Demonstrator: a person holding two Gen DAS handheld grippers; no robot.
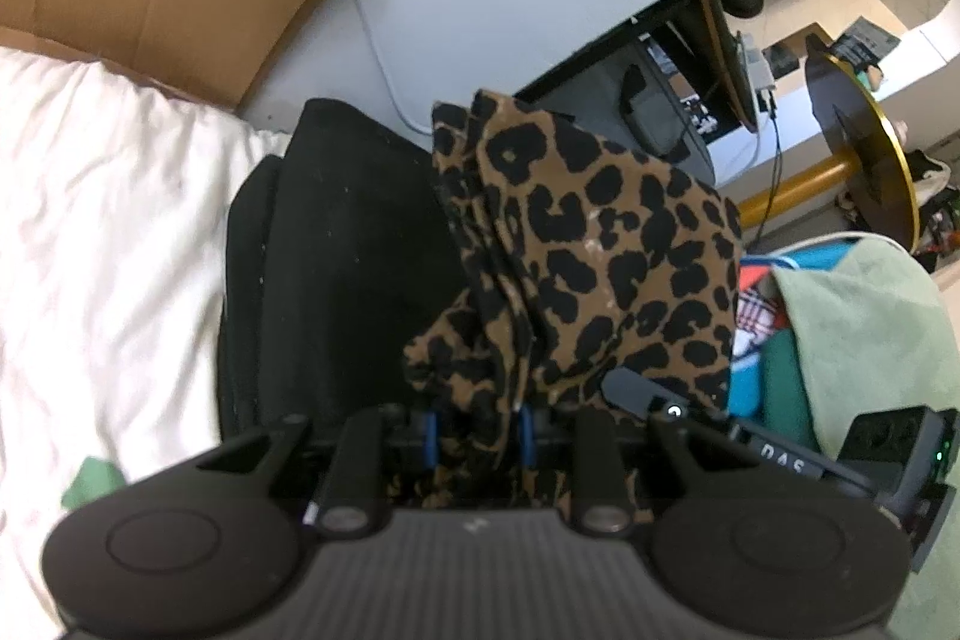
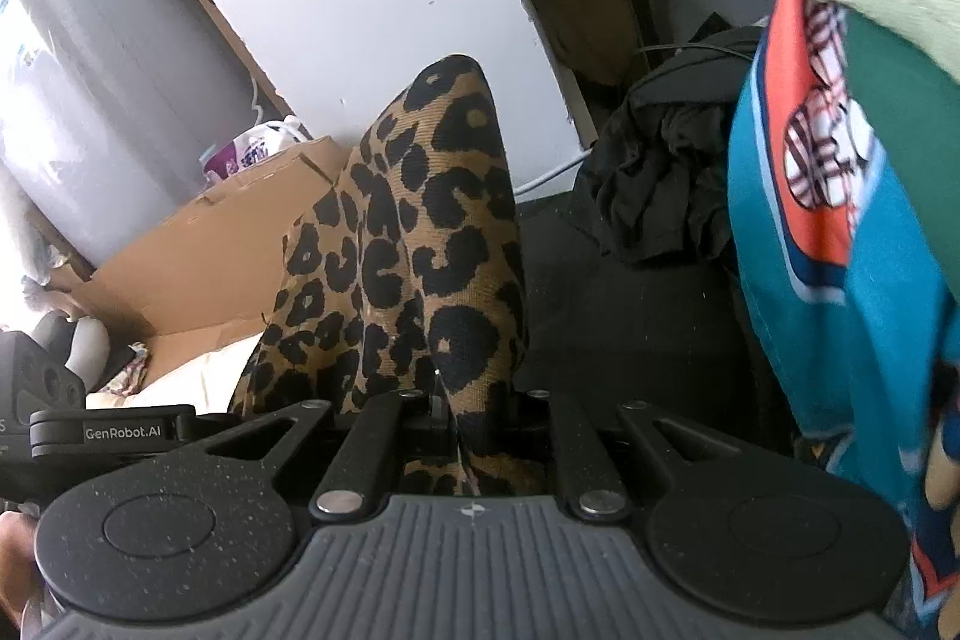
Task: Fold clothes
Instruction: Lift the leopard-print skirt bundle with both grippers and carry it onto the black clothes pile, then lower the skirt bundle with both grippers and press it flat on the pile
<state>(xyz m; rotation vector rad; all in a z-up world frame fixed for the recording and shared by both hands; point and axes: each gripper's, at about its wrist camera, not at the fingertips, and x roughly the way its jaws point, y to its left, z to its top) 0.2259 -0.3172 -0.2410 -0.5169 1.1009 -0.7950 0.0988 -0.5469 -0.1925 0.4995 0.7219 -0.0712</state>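
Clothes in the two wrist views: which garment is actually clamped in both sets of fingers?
The leopard-print garment, brown with black spots, pinched by the left gripper and the right gripper. The black garment and pale green one lie untouched.

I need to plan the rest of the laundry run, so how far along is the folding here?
Done: a black garment already lies flat by the white bedding. In hand: the leopard-print garment, bunched and gripped by both the left gripper and the right gripper. Left: a heap of unfolded clothes, teal and pale green on top.
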